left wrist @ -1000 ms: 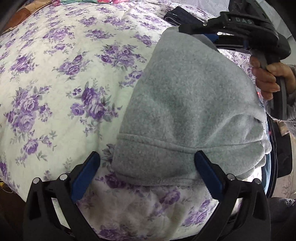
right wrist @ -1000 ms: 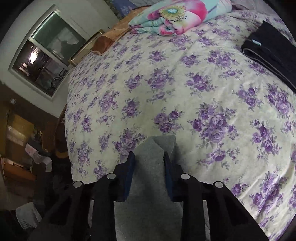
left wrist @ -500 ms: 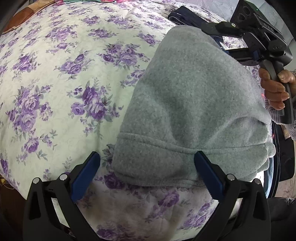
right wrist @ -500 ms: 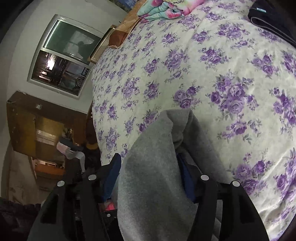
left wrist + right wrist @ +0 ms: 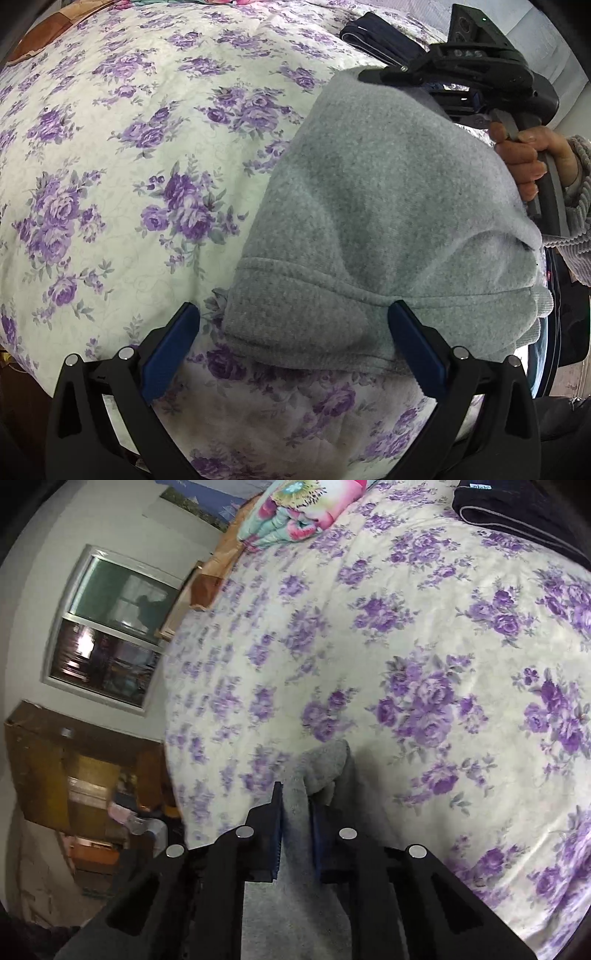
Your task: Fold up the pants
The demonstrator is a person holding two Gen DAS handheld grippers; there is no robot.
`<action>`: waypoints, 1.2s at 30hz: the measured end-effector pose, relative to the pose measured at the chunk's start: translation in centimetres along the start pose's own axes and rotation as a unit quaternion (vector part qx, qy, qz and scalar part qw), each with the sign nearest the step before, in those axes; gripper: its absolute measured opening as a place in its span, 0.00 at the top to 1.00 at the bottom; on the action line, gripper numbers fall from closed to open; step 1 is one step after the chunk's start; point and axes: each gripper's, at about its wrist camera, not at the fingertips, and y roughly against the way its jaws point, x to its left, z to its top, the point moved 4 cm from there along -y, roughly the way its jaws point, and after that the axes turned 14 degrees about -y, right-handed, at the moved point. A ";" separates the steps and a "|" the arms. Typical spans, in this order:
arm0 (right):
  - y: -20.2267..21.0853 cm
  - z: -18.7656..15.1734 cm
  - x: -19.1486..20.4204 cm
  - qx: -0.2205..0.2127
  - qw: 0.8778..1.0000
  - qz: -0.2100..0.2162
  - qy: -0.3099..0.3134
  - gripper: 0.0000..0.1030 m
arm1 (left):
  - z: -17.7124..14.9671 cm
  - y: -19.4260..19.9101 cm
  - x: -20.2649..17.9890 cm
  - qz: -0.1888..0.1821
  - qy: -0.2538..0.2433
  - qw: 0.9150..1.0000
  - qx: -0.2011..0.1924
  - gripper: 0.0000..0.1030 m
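Grey fleece pants (image 5: pixel 376 221) lie on a bed with a purple-flowered cover (image 5: pixel 129 147), near its front right edge. My left gripper (image 5: pixel 291 343) is open, its blue pads on either side of the hemmed band at the near end; one pad touches the cloth. My right gripper (image 5: pixel 295 812) is shut on the far edge of the pants (image 5: pixel 317 768), which bunch up between its pads. In the left wrist view the right gripper (image 5: pixel 461 74) sits at the far top of the pants, held by a hand.
Folded dark garments (image 5: pixel 524 513) lie at the far right of the bed. A colourful folded quilt (image 5: pixel 295 513) lies at the head. A window (image 5: pixel 114 627) and wooden furniture (image 5: pixel 85 775) stand beyond the bed's left side.
My right gripper opened half a second ago, then shut again on a thinner bunch of the pants' far edge, and has tilted. My left gripper stays open and still.
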 end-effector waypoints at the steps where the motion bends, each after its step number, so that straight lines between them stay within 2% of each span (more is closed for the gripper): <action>1: -0.7 0.1 -0.4 0.000 1.000 -0.023 0.014 0.86 | 0.0 0.0 0.1 -0.001 0.001 1.000 0.000 0.04; 2: -1.0 0.4 -1.0 -0.007 0.999 -0.036 0.017 0.79 | 0.1 0.0 0.2 -0.002 0.001 1.000 0.001 0.04; 4: -0.4 0.5 -1.8 -0.007 1.000 -0.019 -0.009 0.73 | 0.2 0.0 0.4 -0.003 -0.002 1.000 0.002 0.04; 5: 0.4 0.4 -1.9 -0.018 1.000 -0.021 -0.012 0.68 | 0.3 0.0 0.4 -0.004 -0.003 1.000 0.003 0.04; 6: 1.5 0.2 -1.9 -0.034 0.999 -0.029 -0.010 0.56 | 0.3 0.1 0.5 -0.005 -0.004 1.000 0.004 0.04; 7: 2.8 -0.1 -1.8 -0.052 0.998 -0.038 -0.004 0.53 | 0.3 0.1 0.5 -0.005 -0.005 1.000 0.004 0.04; 10: 7.5 -2.0 -0.4 -0.116 0.990 -0.061 0.042 0.54 | 0.5 0.5 0.9 -0.014 -0.002 1.000 0.009 0.04; 13: 11.2 -6.0 1.5 -0.162 0.977 -0.095 0.103 0.54 | 1.0 1.9 1.5 -0.013 -0.001 1.000 0.010 0.04; 15: 12.2 -9.4 2.4 -0.182 0.963 -0.137 0.146 0.54 | 1.5 3.4 1.8 -0.001 -0.011 1.000 -0.004 0.05; 18: 12.5 -14.5 2.5 -0.197 0.945 -0.184 0.184 0.54 | 2.7 5.7 1.8 -0.007 -0.029 0.999 -0.030 0.05; 20: 12.1 -17.4 2.3 -0.198 0.942 -0.201 0.182 0.54 | 3.6 6.2 1.5 -0.013 -0.049 0.998 -0.031 0.05; 23: 10.1 -20.5 1.3 -0.187 0.945 -0.222 0.151 0.55 | 4.3 5.3 0.3 -0.021 -0.090 0.996 -0.015 0.05; 25: 9.3 -22.4 0.6 -0.199 0.936 -0.250 0.146 0.52 | 4.1 3.5 -0.5 -0.025 -0.118 0.993 0.014 0.05; 27: 8.8 -23.6 -0.4 -0.206 0.941 -0.243 0.111 0.51 | 3.6 1.3 -1.0 -0.026 -0.137 0.989 0.052 0.04; 29: 8.3 -24.4 -1.2 -0.226 0.940 -0.237 0.095 0.51 | 3.3 0.2 0.0 -0.076 -0.107 0.989 0.066 0.04; 31: 8.0 -24.7 -1.2 -0.242 0.934 -0.243 0.100 0.51 | 3.4 -0.1 0.5 -0.094 -0.101 0.988 0.076 0.04; 34: 8.6 -24.5 -0.8 -0.239 0.935 -0.249 0.084 0.51 | 4.0 0.9 -0.4 -0.065 -0.143 0.985 0.073 0.04; 36: 10.1 -24.6 0.4 -0.258 0.930 -0.248 0.084 0.51 | 4.6 2.6 -1.2 -0.040 -0.175 0.982 0.056 0.05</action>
